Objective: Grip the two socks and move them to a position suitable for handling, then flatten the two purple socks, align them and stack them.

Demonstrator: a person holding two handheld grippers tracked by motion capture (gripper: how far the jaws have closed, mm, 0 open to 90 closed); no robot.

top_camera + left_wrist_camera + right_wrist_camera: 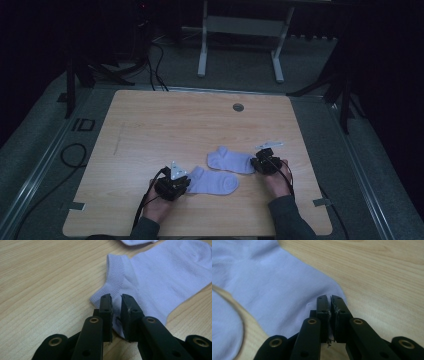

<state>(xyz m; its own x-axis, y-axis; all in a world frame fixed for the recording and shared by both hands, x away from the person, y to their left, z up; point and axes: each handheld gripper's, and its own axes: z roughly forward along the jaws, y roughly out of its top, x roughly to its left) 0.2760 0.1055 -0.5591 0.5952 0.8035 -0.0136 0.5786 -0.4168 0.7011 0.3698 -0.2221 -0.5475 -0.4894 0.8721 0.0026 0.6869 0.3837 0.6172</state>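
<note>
1. Near sock (160,277): toe end cut off by right edge in left gripper view.
2. Far sock (274,285): cut off top & left in right gripper view.
3. Right gripper (329,300): whether fabric sits betw. jaws, can't tell.

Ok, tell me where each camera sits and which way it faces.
High view: above the person's side, facing forward and down on the table; forearms, left gripper and right gripper show.
Left gripper view: rides the left gripper, looking along its jaws at the near sock.
Right gripper view: rides the right gripper, looking along its jaws at the far sock.
Both gripper views share lilac sock on wood.
</note>
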